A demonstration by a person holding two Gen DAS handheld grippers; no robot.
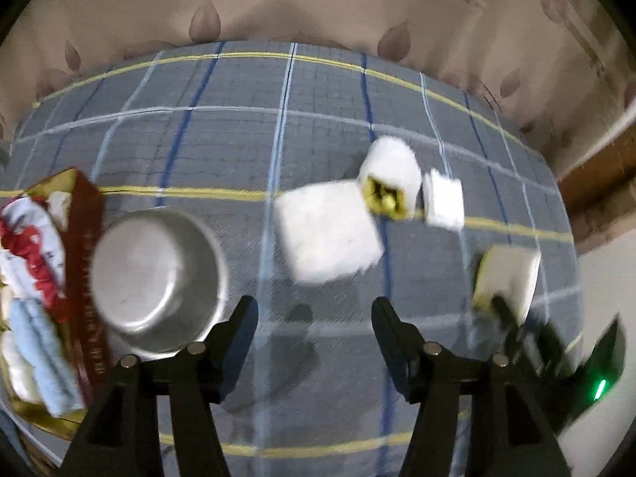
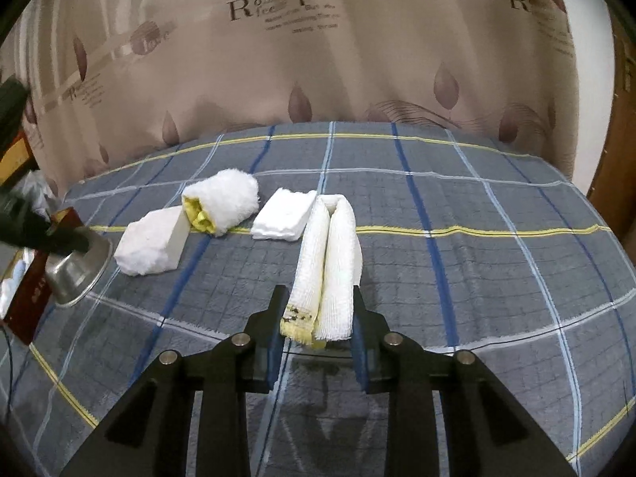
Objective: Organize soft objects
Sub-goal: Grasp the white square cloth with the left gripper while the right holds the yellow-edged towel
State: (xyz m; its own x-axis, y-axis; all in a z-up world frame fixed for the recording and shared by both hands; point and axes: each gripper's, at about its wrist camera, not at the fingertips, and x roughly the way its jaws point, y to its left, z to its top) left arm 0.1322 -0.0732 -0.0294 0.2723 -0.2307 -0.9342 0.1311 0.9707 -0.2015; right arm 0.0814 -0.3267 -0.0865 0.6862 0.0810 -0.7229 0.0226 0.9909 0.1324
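White folded towel (image 2: 326,262) between right fingers (image 2: 274,342)

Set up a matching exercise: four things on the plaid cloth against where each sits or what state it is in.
Things:
1. waffle towel
2. metal bowl
3. fluffy roll
4. left gripper

States:
a. open, over bare cloth
b. beside the red box
c. pinched by the right gripper
d. yellow inside, next to a white foam block

Pairs: 1-c, 2-b, 3-d, 4-a
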